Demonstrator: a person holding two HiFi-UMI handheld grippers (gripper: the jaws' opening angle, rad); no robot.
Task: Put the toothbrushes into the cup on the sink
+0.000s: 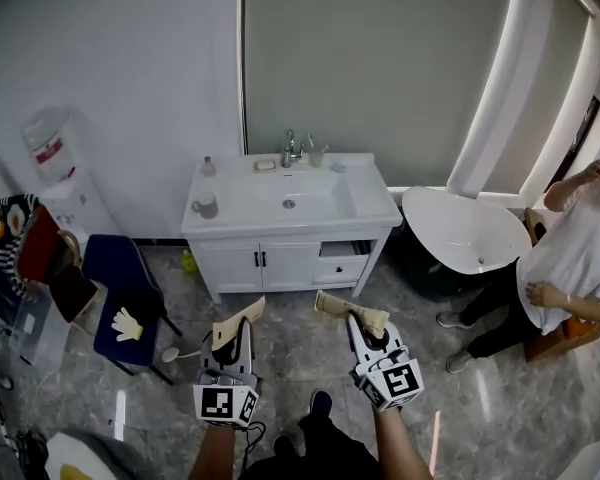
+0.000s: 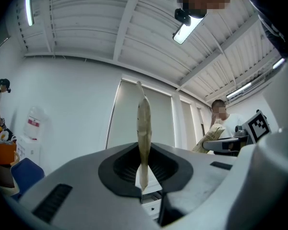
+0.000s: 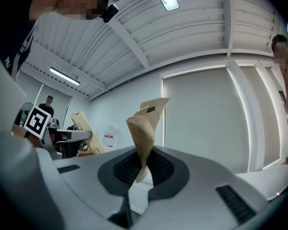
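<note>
The left gripper (image 1: 235,336) has its jaws pressed together on a flat tan paper packet, the left packet (image 2: 144,133), which stands up edge-on from the dark pads; the right gripper (image 3: 140,169) is likewise clamped on the right packet (image 3: 146,128), which is twisted and creased with a zigzag top edge and a small dark mark near that edge. Dark print runs along the left packet where it shows in the right gripper view, too small to read. Each gripper carries a cube with a black-and-white square marker; no letters on them.

Both grippers are held near the person, above grey marbled floor, well apart from the white sink (image 1: 248,200) on its cabinet against the far wall. A small cup (image 1: 317,156) stands at the far right of the sink top beside the tap (image 1: 292,149); a mug (image 1: 206,206) sits at its near left.

Far left, a water bottle (image 1: 48,143) bears a red label, unreadable; a blue chair (image 1: 120,283) holds a pale glove (image 1: 127,324). At right a person in a white shirt (image 1: 570,258) sits.
</note>
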